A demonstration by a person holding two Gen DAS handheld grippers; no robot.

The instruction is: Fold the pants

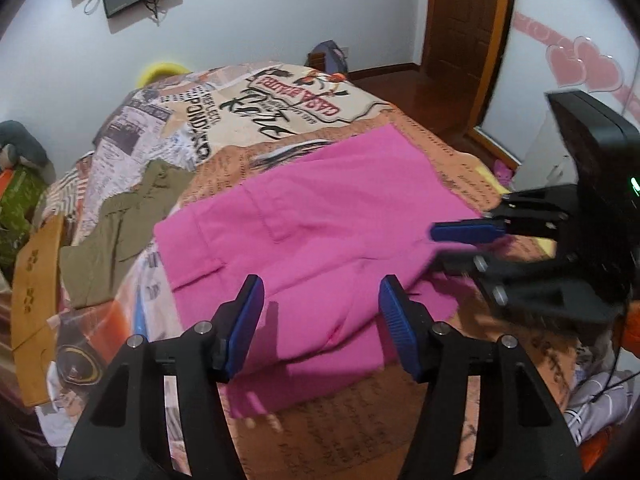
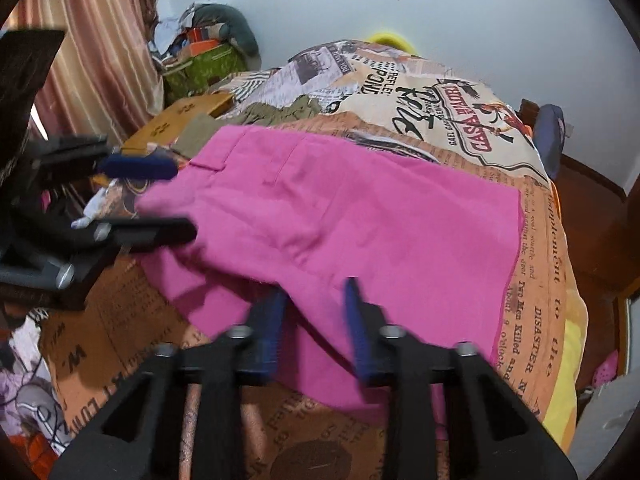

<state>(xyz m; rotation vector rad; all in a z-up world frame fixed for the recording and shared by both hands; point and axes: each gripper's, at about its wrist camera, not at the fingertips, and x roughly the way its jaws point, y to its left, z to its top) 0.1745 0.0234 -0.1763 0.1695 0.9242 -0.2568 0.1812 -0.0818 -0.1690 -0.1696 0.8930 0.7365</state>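
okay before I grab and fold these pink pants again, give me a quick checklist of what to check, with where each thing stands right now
1. Left tongs open and empty: ok, blue pads apart, nothing between them.
2. Right tongs open: ok, a gap shows between the pads.
3. Pink pants lying on the bedspread: ok, already folded over, the near edge rumpled.
4. Near edge within both tongs' line: ok, fabric sits just ahead of each pair.
5. Olive garment clear of the pants: cannot tell, it lies close beside their far corner.
6. Picture sharpness: not ok, right wrist view is motion blurred.
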